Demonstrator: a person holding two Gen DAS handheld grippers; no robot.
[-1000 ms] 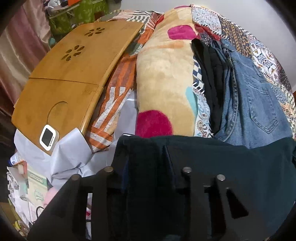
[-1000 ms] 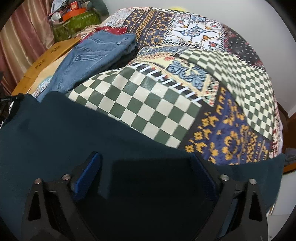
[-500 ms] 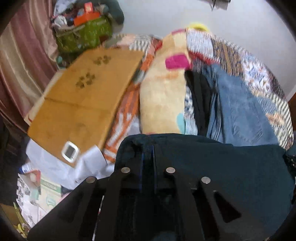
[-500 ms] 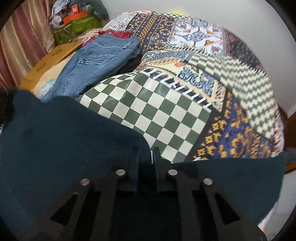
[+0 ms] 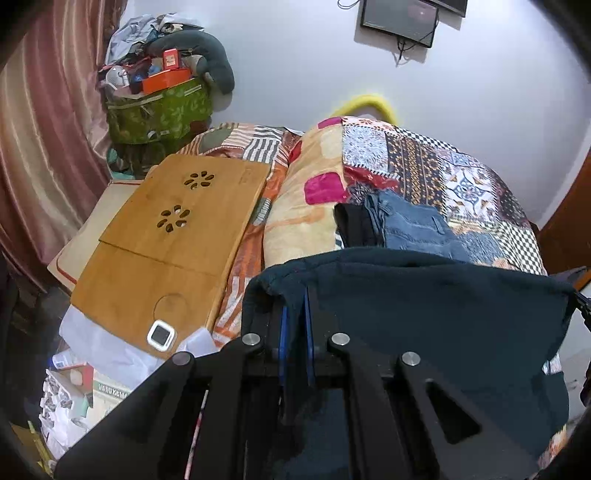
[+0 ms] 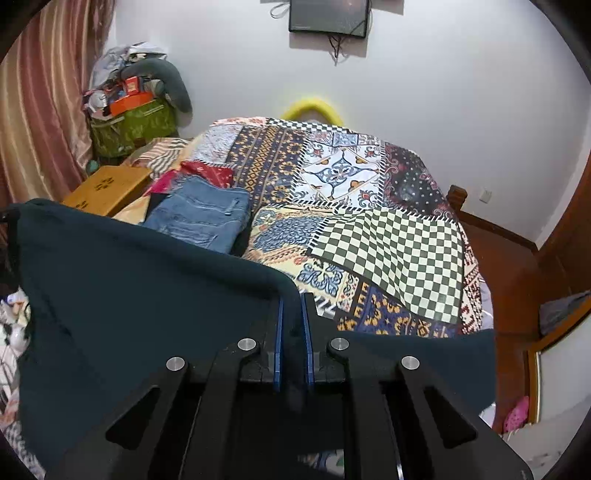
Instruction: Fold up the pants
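Both grippers are clamped on the dark teal pants (image 5: 424,314): left gripper (image 5: 294,295) has its blue-padded fingers (image 5: 282,332) pinched together on one upper corner of the fabric, right gripper (image 6: 291,306) pinched the same way on the other corner. The cloth hangs stretched between the two, held up off the bed in front of the patchwork quilt (image 6: 369,192), and covers the lower half of each wrist view. In the left view the top edge of the pants runs across to a dark object at the far right edge, too cut off to identify. On the quilt behind: folded blue jeans (image 6: 199,218) with a black garment (image 5: 354,225) just beside them, next to a beige blanket with pink patches (image 5: 303,206). Wooden lap desk (image 5: 173,243) lies left of that, small white timer (image 5: 160,335) on its near corner. Wall-mounted screen (image 6: 328,16) above the bed.
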